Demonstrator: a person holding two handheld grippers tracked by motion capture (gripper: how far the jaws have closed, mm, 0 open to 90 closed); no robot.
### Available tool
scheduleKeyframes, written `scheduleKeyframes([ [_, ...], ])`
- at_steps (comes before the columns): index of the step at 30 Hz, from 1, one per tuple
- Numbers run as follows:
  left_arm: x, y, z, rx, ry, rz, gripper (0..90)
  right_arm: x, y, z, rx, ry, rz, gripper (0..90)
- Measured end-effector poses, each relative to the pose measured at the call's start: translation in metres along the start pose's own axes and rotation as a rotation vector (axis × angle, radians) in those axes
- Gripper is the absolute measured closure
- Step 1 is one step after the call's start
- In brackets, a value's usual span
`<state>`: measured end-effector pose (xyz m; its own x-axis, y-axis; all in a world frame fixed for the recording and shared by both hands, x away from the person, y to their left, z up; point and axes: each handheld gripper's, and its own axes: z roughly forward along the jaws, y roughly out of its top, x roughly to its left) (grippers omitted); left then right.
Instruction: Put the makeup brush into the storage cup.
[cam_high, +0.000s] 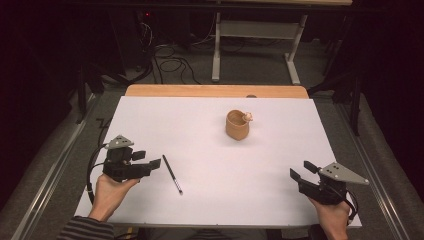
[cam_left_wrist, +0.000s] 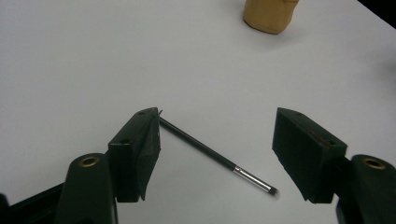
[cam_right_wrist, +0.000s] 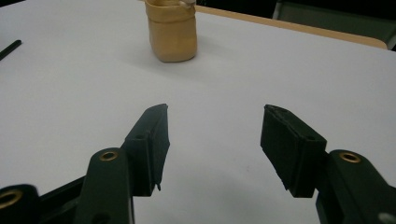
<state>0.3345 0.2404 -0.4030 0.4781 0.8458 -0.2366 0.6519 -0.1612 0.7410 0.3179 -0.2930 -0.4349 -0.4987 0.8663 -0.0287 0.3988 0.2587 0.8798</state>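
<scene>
Brush (cam_high: 171, 174) lies flat on the white surface (cam_high: 215, 200), just beside the left gripper (cam_high: 145, 161); in the left gripper view it sits between the spread jaws, its dark handle end right at one jaw, though whether it touches is hard to tell, and its bristle tip is blurred. The left gripper's jaws are released, pressing on nothing. The right gripper (cam_high: 301, 169), well apart at the other side, also has its jaws spread wide over bare surface. A tan cup (cam_high: 237, 125) stands farther back; its top is cut off in the left gripper view. Something small and pale (cam_high: 247, 117) rests at its rim, too small to identify.
</scene>
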Motion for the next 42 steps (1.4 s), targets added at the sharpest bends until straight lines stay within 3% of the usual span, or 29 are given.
scheduleKeyframes([
  [7, -0.001, 0.007, 0.003, 0.041, -0.007, -0.028, 33.3, 0.0, 0.0, 0.0, 0.002, 0.001, -0.001, 43.2],
  [33, -0.002, 0.021, 0.018, 0.158, 0.053, -0.011, 37.1, 0.0, 0.0, 0.0, -0.003, 0.005, -0.001, 43.2],
  [42, -0.002, 0.024, 0.028, 0.254, 0.061, -0.015, 36.3, 0.001, 0.001, 0.0, -0.006, -0.002, -0.004, 43.8],
])
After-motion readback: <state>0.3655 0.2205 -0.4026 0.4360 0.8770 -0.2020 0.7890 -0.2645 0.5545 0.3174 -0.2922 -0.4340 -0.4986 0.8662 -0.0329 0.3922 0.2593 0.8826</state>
